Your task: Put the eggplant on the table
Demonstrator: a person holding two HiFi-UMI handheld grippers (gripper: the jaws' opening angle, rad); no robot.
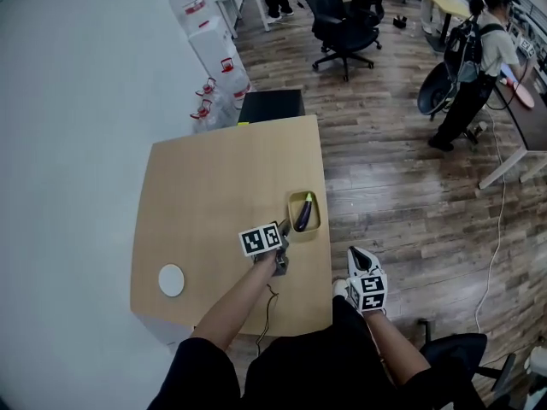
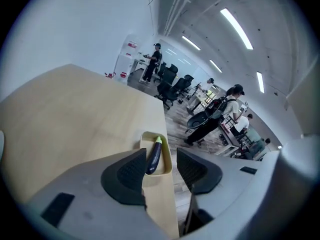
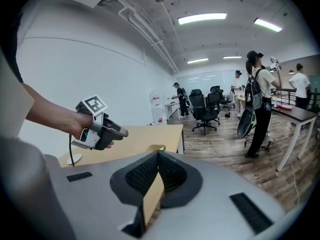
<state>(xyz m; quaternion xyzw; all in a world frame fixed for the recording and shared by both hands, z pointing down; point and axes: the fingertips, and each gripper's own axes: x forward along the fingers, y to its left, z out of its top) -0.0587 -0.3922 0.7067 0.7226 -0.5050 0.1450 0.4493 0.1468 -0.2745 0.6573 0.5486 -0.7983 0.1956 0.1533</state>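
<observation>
A dark purple eggplant (image 1: 303,213) with a green stem lies in a small yellow dish (image 1: 315,221) at the right edge of the wooden table (image 1: 222,203). My left gripper (image 1: 284,233) hovers just short of the dish, raised off the table and apart from it, jaws open and empty. In the left gripper view the eggplant (image 2: 153,156) shows in the dish (image 2: 166,165) beyond the gap of my left gripper (image 2: 160,170). My right gripper (image 1: 359,259) hangs off the table's right side over the floor. Its pads (image 3: 145,171) are shut on nothing.
A white round disc (image 1: 171,280) lies near the table's front left corner. A black box (image 1: 270,105) stands behind the table, with white cabinets (image 1: 218,49) by the wall. Office chairs (image 1: 342,24) and a standing person (image 1: 474,67) are farther back on the wood floor.
</observation>
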